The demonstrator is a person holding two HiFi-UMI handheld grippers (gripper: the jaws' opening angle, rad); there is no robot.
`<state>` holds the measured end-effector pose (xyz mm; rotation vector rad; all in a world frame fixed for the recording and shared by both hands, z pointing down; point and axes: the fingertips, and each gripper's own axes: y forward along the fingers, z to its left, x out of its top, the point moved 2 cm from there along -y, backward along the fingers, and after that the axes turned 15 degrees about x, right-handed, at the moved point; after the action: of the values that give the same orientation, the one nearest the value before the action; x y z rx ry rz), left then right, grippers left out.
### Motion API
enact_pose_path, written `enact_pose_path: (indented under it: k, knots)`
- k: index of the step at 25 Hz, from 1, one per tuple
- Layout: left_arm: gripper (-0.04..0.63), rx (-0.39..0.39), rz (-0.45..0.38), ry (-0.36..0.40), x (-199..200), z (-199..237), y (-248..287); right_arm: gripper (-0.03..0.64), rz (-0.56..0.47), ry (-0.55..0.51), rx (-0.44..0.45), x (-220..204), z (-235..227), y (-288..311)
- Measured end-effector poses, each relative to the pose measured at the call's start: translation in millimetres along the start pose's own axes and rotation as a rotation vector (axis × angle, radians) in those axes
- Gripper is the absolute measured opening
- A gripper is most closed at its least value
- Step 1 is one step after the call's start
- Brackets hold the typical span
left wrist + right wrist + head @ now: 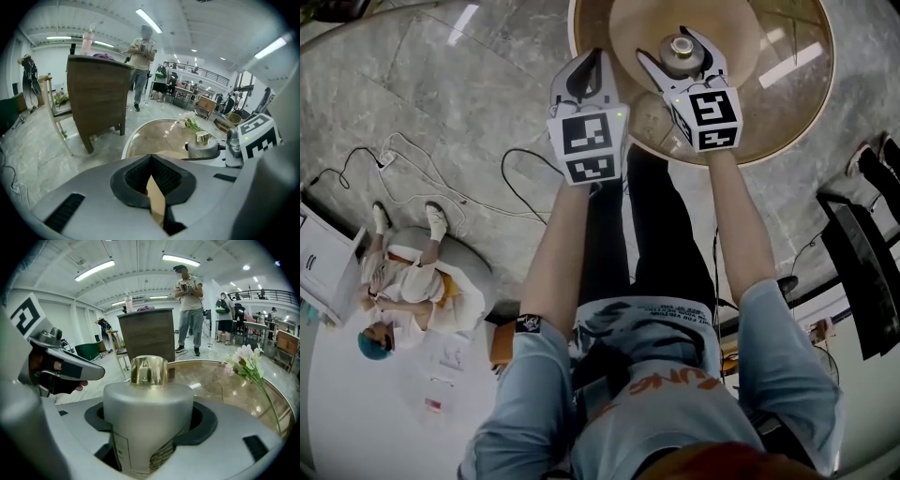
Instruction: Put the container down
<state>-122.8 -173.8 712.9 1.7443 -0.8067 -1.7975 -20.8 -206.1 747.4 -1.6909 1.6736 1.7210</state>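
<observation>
Silver-grey cylindrical container with a shiny gold cap (147,427) stands upright between the two jaws of the right hand-held gripper (677,49). The jaws are closed against its body on both sides, the dark pads pressing on the lower half, while the shoulder and cap rise clear above them. In the head view the container sits over the round glass-topped bench (792,89), above the tan disc at the bench's middle. No view shows whether its base touches the glass.

Condition of the container: matt metallic body, smooth, with a rounded shoulder narrowing to a short neck. The gold cap is mirror-bright and reflects the ceiling lights. A pale label with fine dark print wraps the lower part of the body; the print is too small to read.

The left hand-held gripper (151,159) is at the near-left rim of the bench, just beside the right one and apart from the container. Its jaws are drawn together at the tips and hold nothing; only a thin wedge of the tan surface shows behind the pads.

A spray of pale pink flowers on green stems (247,361) lies on the far side of the bench, well apart from the container.
</observation>
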Motion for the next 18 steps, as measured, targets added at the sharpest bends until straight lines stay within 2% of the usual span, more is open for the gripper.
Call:
enact_pose_path:
  k: [10, 18]
  knots:
    - [0.026, 0.047, 0.002, -0.070, 20.9, 12.7, 39.4, 0.357, -0.014, -0.111, 0.053, 47.0, -50.1, 62.0]
    - [0.025, 0.076, -0.001, -0.103, 27.3, 23.0, 51.0, 0.357, -0.018, -0.173, 0.100, 70.8, -64.3, 101.2]
